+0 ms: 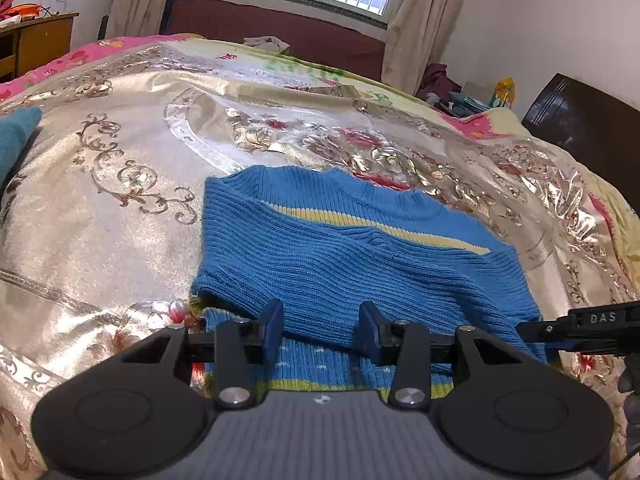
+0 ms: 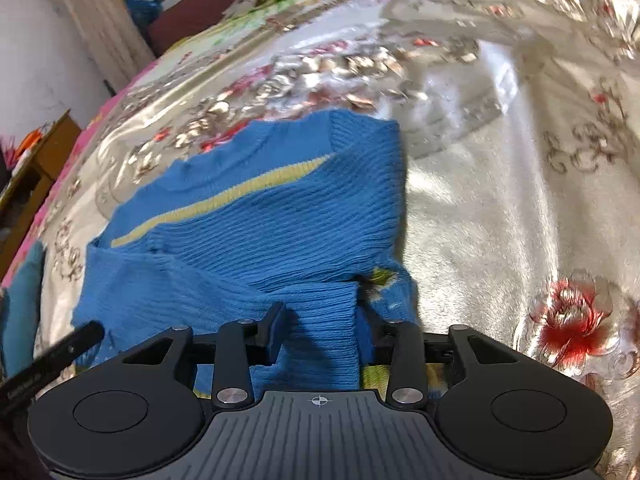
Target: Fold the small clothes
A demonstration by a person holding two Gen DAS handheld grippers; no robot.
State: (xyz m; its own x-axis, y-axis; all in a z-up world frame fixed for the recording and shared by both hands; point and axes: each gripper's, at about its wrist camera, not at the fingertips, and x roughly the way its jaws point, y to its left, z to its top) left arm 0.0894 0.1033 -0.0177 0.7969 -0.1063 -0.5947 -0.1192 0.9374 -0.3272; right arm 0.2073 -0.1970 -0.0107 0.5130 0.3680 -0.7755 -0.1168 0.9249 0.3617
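A blue ribbed sweater (image 1: 360,248) with a pale yellow stripe lies on the bed, its sleeves folded in over the body. My left gripper (image 1: 320,320) rests at the sweater's near edge. Its fingers stand apart, with flat, unpinched knit between them. My right gripper (image 2: 320,320) is at the sweater's near right corner. A strip of folded sleeve (image 2: 320,320) fills the gap between its fingers and touches both of them. In the left wrist view the right gripper (image 1: 580,326) pokes in from the right, at the sweater's edge.
A shiny floral bedspread (image 1: 120,220) covers the bed around the sweater. A teal garment (image 1: 16,136) lies at the left edge. A wooden desk (image 1: 36,44) stands far left, a dark headboard (image 1: 580,120) far right, and a window with curtains behind.
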